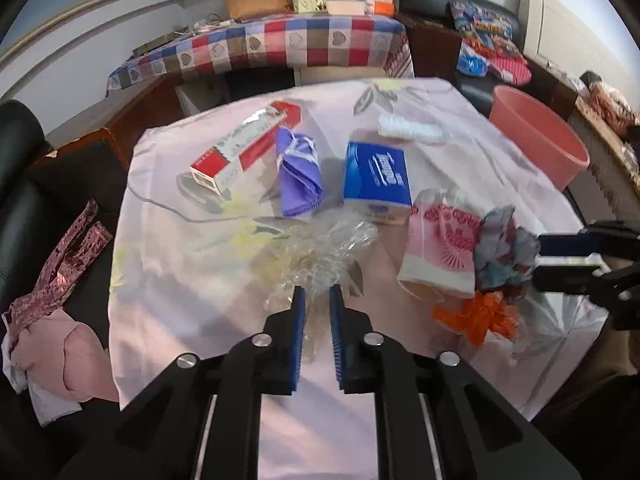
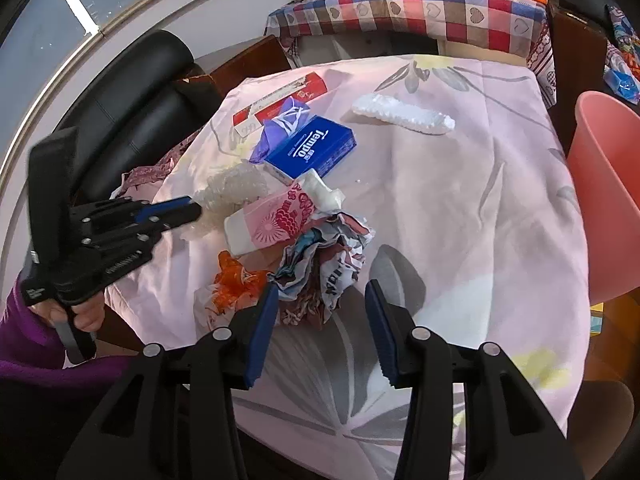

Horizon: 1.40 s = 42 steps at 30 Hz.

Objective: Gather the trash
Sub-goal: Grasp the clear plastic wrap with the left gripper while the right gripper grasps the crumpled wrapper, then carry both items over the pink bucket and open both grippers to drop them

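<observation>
On the pink flowered tablecloth (image 1: 192, 280) lies a crumpled clear plastic wrap (image 1: 324, 248), and my left gripper (image 1: 318, 294) is shut on its near end. In the right wrist view that gripper (image 2: 195, 209) bites the same clear wrap (image 2: 236, 190) from the left. My right gripper (image 2: 323, 296) is open around a crumpled printed paper ball (image 2: 320, 268); its left pad is at the paper's edge and its right pad stands apart. In the left wrist view the right gripper (image 1: 538, 258) comes in from the right at the paper ball (image 1: 502, 248).
A pink bin (image 1: 536, 140) (image 2: 608, 200) stands off the table's far right. Also on the cloth are a blue tissue box (image 2: 312, 148), a purple cloth (image 1: 298, 172), a red-and-white carton (image 1: 244, 140), a white foam strip (image 2: 404, 114), a pink printed bag (image 2: 272, 220) and an orange wrapper (image 2: 236, 280).
</observation>
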{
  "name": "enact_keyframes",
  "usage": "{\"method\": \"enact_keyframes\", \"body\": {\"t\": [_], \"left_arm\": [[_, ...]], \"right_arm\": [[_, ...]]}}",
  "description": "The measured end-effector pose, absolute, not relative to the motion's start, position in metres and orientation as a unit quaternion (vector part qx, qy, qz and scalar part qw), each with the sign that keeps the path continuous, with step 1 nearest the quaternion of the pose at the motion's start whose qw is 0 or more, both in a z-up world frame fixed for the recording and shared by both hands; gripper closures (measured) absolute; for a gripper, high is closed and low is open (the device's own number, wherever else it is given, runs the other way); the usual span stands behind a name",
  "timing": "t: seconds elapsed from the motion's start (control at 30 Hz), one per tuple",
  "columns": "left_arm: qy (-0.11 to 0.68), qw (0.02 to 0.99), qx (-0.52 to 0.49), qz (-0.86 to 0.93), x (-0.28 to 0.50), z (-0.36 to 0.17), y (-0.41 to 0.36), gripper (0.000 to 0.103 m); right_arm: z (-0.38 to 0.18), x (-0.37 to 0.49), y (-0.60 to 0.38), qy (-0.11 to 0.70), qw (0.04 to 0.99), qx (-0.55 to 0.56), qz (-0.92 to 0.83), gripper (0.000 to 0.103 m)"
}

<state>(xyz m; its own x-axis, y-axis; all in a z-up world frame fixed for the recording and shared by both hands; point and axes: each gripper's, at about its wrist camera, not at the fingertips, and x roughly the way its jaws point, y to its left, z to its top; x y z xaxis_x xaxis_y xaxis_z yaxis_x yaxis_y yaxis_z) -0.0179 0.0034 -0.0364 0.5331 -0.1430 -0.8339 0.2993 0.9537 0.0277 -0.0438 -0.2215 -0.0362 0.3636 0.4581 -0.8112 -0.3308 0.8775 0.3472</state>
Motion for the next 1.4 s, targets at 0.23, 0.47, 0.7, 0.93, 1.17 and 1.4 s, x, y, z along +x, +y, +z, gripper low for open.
{"method": "enact_keyframes", "body": {"t": [0.23, 0.47, 0.7, 0.93, 1.17, 1.4], "left_arm": [[0.453, 0.882, 0.053, -0.120, -0.017, -0.023, 0.013, 0.097], [0.456, 0.882, 0.028, -0.113, -0.013, -0.020, 0.018, 0.098], [0.437, 0.890, 0.021, -0.125, -0.013, -0.002, 0.010, 0.098], [0.413, 0.897, 0.024, -0.156, -0.010, 0.022, -0.017, 0.098], [0.422, 0.887, 0.017, -0.187, 0.010, 0.026, -0.062, 0.098], [0.418, 0.882, 0.032, -0.215, 0.031, 0.030, -0.116, 0.098]], "right_arm": [[-0.043, -0.039, -0.214, 0.514, 0.821, 0.057, 0.241, 0.057], [-0.047, -0.037, -0.211, 0.514, 0.818, 0.058, 0.253, 0.082], [-0.041, -0.040, -0.218, 0.501, 0.827, 0.055, 0.248, 0.092], [-0.026, -0.040, -0.236, 0.477, 0.846, 0.054, 0.230, 0.092], [-0.015, -0.032, -0.262, 0.461, 0.867, 0.051, 0.182, 0.092], [-0.006, -0.020, -0.294, 0.444, 0.885, 0.044, 0.132, 0.092]]}}
